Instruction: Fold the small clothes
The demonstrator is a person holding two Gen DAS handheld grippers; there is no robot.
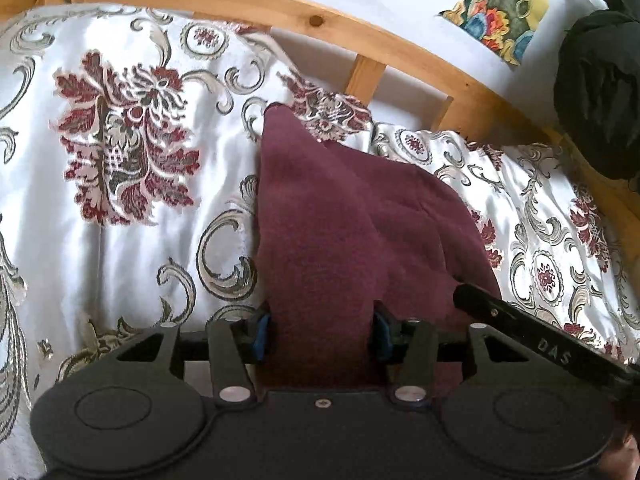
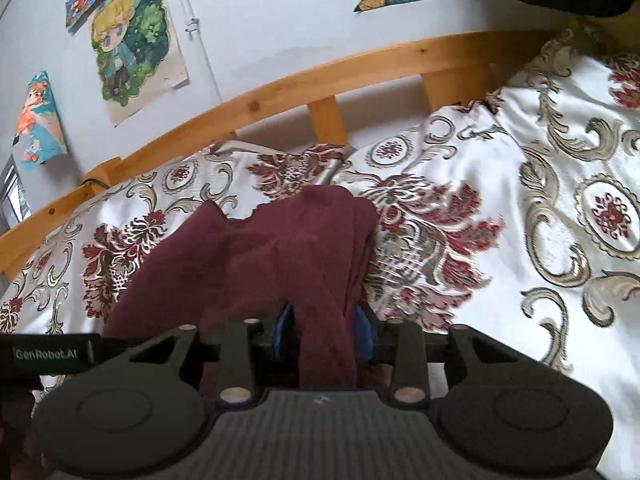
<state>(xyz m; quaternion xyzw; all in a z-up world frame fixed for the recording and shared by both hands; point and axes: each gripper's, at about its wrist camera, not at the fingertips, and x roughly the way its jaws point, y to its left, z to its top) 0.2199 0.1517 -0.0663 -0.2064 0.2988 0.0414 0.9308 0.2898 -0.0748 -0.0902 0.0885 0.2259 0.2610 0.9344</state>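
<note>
on the bed, near its far edge where the wooden rail (image 1: 256, 4) runs, lies the dark red garment (image 1: 344, 216). it rests on the flowered white bedcover (image 1: 120, 216), already bunched into thick layers, and its pointed far end reaches toward the rail. its long axis runs from the two grippers away to the rail, so the cloth lies straight ahead of both, with the near end at the fingers.

the left hand-held gripper (image 1: 322, 334) has a wide part of the near end between its blue pads (image 1: 260, 336). the jaws stand partly apart; the cloth fills the gap, but i cannot tell whether the pads press on it or only frame it. the right hand-held gripper (image 2: 323, 334) has a narrower strip of the garment (image 2: 280, 248) between its jaws; here one pad seems just clear of the cloth, so the grasp looks loosened, though i cannot tell surely.

both hands are equally near, side by side at the same end; a finger of the right one shows beside the left. i judge the next move depends on this: any further fold must go along the long axis, toward the rail.

on the wall behind hang coloured cartoon pictures (image 2: 132, 40).
</note>
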